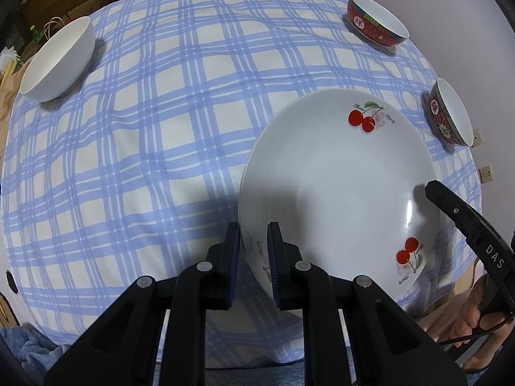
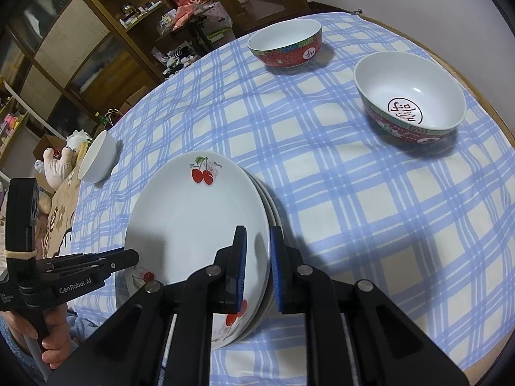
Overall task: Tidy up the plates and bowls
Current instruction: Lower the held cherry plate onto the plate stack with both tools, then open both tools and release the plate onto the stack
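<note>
Plates point(image 2: 196, 225) with cherry prints sit stacked at the near edge of the checked table point(image 2: 354, 225), the left gripper point(image 1: 254, 257) and right gripper point(image 2: 259, 267) each clamping jaws on opposite rims, so placing the stack seems under way; gathering the three bowls likely comes next.

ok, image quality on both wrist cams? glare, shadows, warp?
Left wrist: strong fisheye bend in the tablecloth checks, gripper shadow across the plate, a small glare streak near its right rim, sharp overall. Right wrist: same warp, soft shadows right of the plates and bowls, one glint inside the near red bowl.
</note>
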### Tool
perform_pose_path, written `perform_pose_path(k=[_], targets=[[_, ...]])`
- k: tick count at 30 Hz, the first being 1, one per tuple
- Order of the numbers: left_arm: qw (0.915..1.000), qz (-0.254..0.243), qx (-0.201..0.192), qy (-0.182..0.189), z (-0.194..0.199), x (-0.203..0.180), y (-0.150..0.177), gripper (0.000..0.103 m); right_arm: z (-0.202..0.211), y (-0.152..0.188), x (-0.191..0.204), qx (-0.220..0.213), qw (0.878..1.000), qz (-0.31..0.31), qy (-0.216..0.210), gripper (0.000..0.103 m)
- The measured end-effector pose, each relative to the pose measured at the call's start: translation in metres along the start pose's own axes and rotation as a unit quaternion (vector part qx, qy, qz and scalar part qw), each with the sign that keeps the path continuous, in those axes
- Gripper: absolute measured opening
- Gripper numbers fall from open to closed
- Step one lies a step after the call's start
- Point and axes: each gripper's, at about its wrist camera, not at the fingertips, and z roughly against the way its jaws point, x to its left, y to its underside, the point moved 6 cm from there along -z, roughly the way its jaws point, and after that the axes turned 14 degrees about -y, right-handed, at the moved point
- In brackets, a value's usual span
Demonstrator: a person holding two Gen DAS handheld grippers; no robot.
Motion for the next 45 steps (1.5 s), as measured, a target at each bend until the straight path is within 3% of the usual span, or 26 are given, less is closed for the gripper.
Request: perform_pose_path(k=[23, 38, 45], targets=[[0.9999, -0.004, -0.008, 0.006, 0.009, 0.000, 0.005, 0.019, 0.002, 0.003, -0.004, 0.002, 1.000, -0.005, 0.014, 0.017], [0.9997, 0.005, -0.023, -0.004, 0.019, 0.009, 0.009, 0.020, 0.015, 0.000, 0.004, -0.019, 1.000, 0.010, 0.020, 0.017], [0.9993, 0.007, -0.035, -0.008, 0.032, 0.017, 0.010, 0.030, 0.018, -0.002, 0.007, -0.022, 0.999, 0.023, 0.034, 0.020]])
